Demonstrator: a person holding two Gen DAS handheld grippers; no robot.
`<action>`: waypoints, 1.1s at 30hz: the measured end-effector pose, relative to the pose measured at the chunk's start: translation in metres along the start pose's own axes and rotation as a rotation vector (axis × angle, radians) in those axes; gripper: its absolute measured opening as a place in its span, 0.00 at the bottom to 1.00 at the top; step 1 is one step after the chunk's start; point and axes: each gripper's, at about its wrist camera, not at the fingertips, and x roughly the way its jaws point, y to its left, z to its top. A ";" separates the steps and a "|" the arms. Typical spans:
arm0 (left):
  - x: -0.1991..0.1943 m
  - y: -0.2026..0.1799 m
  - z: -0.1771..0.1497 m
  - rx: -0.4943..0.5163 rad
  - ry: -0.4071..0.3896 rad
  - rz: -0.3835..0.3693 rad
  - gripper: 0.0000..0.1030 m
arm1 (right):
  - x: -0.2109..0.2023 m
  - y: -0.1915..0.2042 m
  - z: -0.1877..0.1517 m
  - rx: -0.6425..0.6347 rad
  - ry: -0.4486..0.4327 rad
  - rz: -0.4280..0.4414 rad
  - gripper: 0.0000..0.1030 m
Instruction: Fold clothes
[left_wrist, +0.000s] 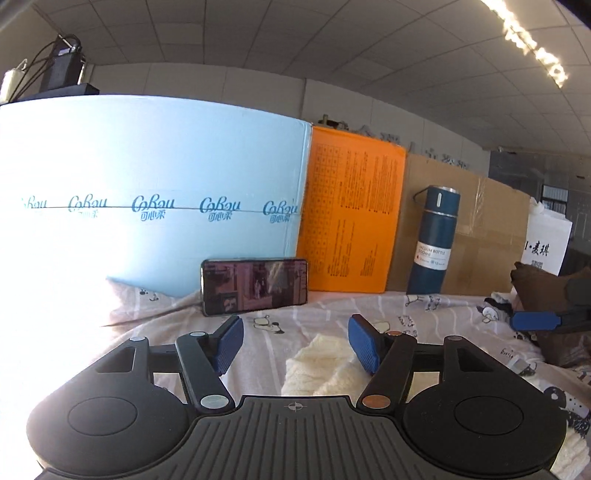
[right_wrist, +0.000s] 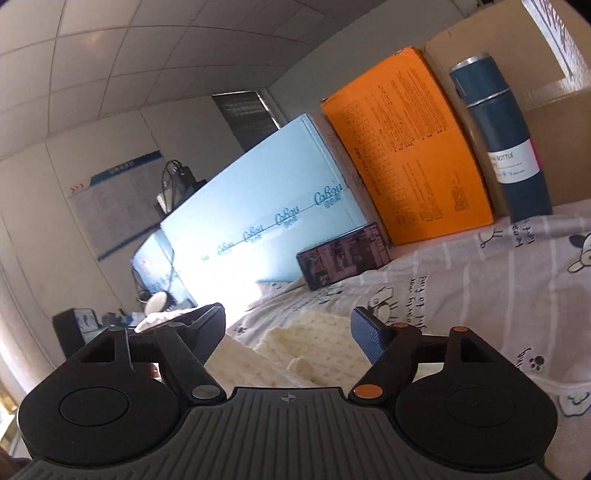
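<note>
A cream knitted garment (left_wrist: 321, 365) lies rumpled on the patterned bed sheet (left_wrist: 332, 306), just below my left gripper (left_wrist: 295, 341), which is open with nothing between its blue pads. In the right wrist view the same cream garment (right_wrist: 295, 347) lies under my right gripper (right_wrist: 291, 328), which is open and empty above it. The right gripper's blue fingertip (left_wrist: 535, 320) shows at the right edge of the left wrist view, beside a brown garment (left_wrist: 546, 291).
Along the back stand a light blue box (left_wrist: 166, 192), an orange box (left_wrist: 351, 218), a cardboard box (left_wrist: 480, 229) and a dark blue vacuum bottle (left_wrist: 436, 240). A phone (left_wrist: 255, 286) leans against the blue box. A white bag (left_wrist: 546, 243) stands far right.
</note>
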 end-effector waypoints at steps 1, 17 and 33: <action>0.004 -0.004 -0.002 0.019 0.020 0.012 0.63 | -0.001 -0.004 0.001 0.047 0.013 0.025 0.94; 0.024 -0.006 -0.015 0.046 0.135 0.179 0.79 | 0.015 -0.015 -0.019 0.156 0.246 -0.056 0.94; -0.023 0.020 0.004 -0.066 0.016 -0.218 0.98 | 0.022 -0.002 -0.027 -0.019 0.221 -0.154 0.12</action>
